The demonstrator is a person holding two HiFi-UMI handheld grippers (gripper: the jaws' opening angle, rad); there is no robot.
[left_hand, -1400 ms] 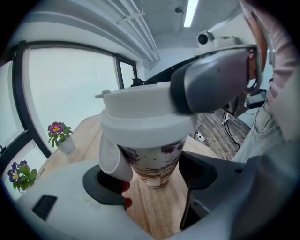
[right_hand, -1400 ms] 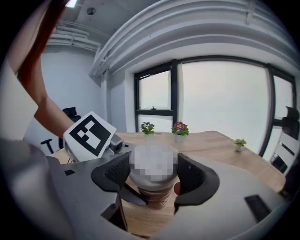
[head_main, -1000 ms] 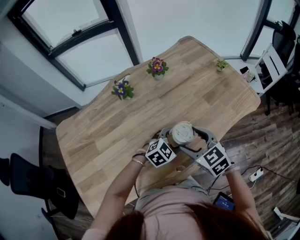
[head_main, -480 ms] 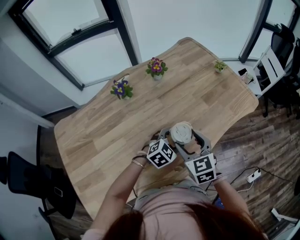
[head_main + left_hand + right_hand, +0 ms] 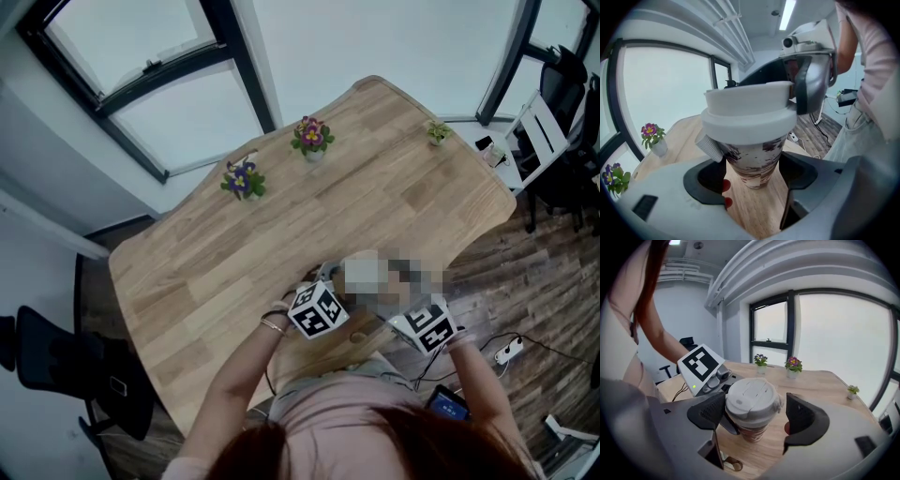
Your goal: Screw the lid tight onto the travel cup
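A brown-patterned travel cup (image 5: 752, 159) with a white lid (image 5: 745, 108) stands on the wooden table (image 5: 234, 253) near its front edge. My left gripper (image 5: 752, 176) is shut on the cup's body just under the lid. My right gripper (image 5: 758, 416) reaches in from the other side with the lid (image 5: 752, 397) between its jaws. Its jaws have just been opening: the right pad (image 5: 804, 420) stands clear of the lid's rim, and the left pad lies close beside it. In the head view the cup itself cannot be made out between the two marker cubes.
Three small potted plants stand along the table's far edge: purple (image 5: 243, 178), pink and purple (image 5: 313, 136), green (image 5: 438, 131). A black chair (image 5: 66, 361) stands at the left. A power strip (image 5: 511, 352) lies on the floor at the right.
The right gripper's marker cube swung in toward the person, then back out to the right, and its jaws stand wider. The left gripper and the cup have stayed put.
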